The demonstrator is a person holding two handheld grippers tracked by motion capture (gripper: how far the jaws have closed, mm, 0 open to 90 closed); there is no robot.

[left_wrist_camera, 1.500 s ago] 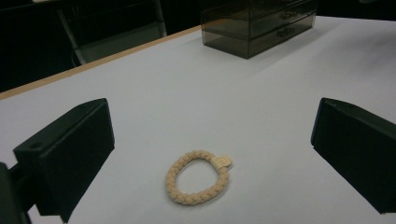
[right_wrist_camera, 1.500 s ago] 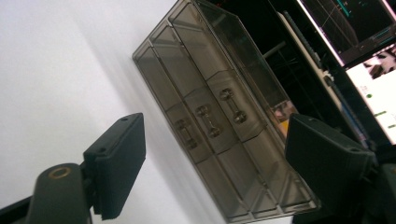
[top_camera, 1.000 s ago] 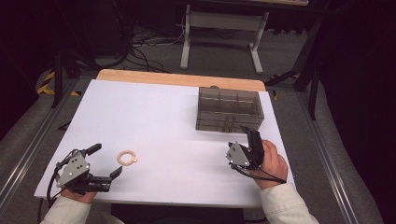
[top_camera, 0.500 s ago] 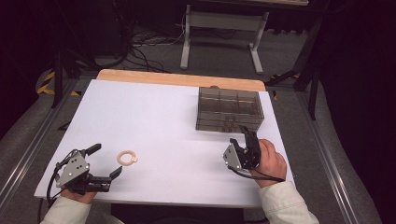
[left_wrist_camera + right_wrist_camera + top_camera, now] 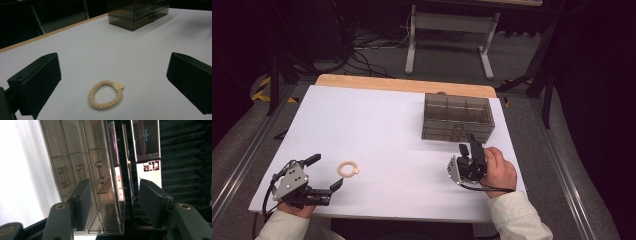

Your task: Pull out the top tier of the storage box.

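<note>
One braided ring [image 5: 106,94] lies flat on the white table [image 5: 377,125], between the left gripper's [image 5: 323,172] wide-spread jaws, untouched. Right gripper [image 5: 468,145]: jaws part open, lately closing, nothing clasped, just before the smoky drawer box [image 5: 457,117]; drawer contents indistinct.

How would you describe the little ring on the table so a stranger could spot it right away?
On the white table, look at the near left area, just ahead of the left tongs. There lies a small cream braided ring, flat, with a little tag; nothing else nearby is pale or round.
</note>
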